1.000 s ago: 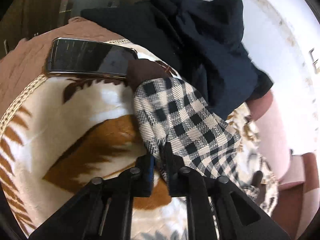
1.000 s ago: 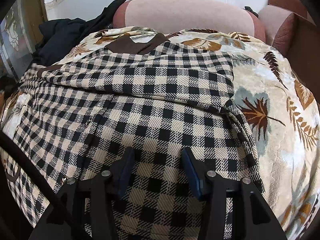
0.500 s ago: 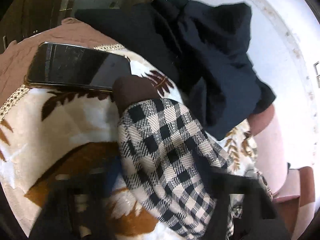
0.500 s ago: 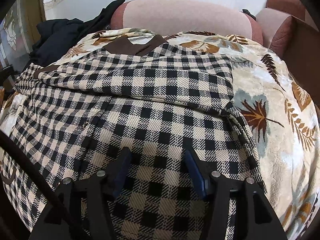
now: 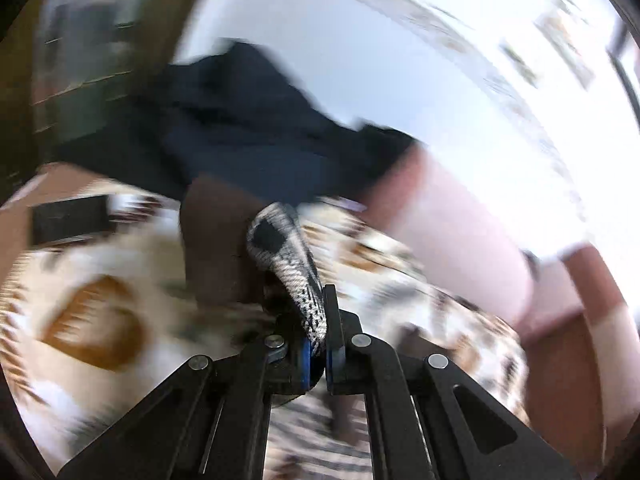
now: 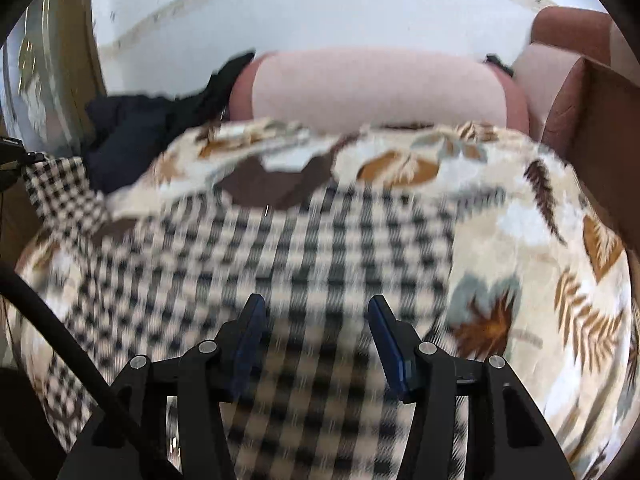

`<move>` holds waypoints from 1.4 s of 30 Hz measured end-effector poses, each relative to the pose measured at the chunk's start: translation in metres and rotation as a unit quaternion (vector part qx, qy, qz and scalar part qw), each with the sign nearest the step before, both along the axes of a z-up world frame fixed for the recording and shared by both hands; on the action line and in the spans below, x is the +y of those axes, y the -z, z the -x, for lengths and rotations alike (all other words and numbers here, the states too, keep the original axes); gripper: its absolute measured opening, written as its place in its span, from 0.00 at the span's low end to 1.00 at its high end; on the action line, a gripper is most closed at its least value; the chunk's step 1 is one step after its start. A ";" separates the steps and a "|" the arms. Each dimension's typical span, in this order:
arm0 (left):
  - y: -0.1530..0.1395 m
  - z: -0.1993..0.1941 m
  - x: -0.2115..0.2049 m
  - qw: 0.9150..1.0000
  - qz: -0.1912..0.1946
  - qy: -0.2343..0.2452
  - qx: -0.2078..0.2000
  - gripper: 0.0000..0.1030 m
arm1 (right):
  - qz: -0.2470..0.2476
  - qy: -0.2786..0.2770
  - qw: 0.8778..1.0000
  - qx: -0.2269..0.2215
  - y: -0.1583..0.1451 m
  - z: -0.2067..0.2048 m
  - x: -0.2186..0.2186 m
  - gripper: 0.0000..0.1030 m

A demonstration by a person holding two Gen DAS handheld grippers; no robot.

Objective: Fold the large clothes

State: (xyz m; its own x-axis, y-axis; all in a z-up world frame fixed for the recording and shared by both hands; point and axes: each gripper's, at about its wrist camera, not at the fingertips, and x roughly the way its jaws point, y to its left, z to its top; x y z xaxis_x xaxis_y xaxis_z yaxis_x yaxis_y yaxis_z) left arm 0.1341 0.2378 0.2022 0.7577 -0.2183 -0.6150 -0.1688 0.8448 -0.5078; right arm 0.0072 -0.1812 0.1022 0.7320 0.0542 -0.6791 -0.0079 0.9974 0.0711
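A black-and-cream checked garment (image 6: 304,264) with brown trim lies spread on a leaf-patterned blanket (image 6: 532,220). My left gripper (image 5: 316,336) is shut on a sleeve end of the checked garment (image 5: 288,256), which is lifted off the blanket; that sleeve shows stretched up at the left in the right wrist view (image 6: 60,192). My right gripper (image 6: 314,332) is open and empty, low over the garment's lower middle. Both views are motion-blurred.
A dark navy garment (image 5: 256,128) is heaped at the back by the white wall. A black phone (image 5: 70,218) lies on the blanket at the left. Pink and brown cushions (image 6: 380,84) line the back and right side.
My left gripper closed on the sleeve end and lifted it up, tilting the view toward the wall. The folded-over top layer of the garment has been pulled off leftward. My right gripper stays open.
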 end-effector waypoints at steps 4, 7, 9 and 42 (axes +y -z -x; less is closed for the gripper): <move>0.003 -0.020 -0.123 0.995 0.010 0.099 0.006 0.04 | -0.012 0.044 0.999 -0.009 0.003 0.006 -0.030 0.56; 0.024 -0.033 -0.208 0.987 0.007 0.158 0.031 0.04 | -0.035 0.084 0.996 0.009 0.009 0.012 -0.063 0.56; 0.040 -0.039 -0.257 0.981 -0.002 0.186 0.047 0.04 | -0.065 0.108 0.992 0.015 0.011 0.014 -0.087 0.56; 0.112 0.005 -0.126 0.979 -0.170 0.078 0.075 0.60 | -0.144 0.009 0.984 0.107 0.046 -0.075 -0.038 0.08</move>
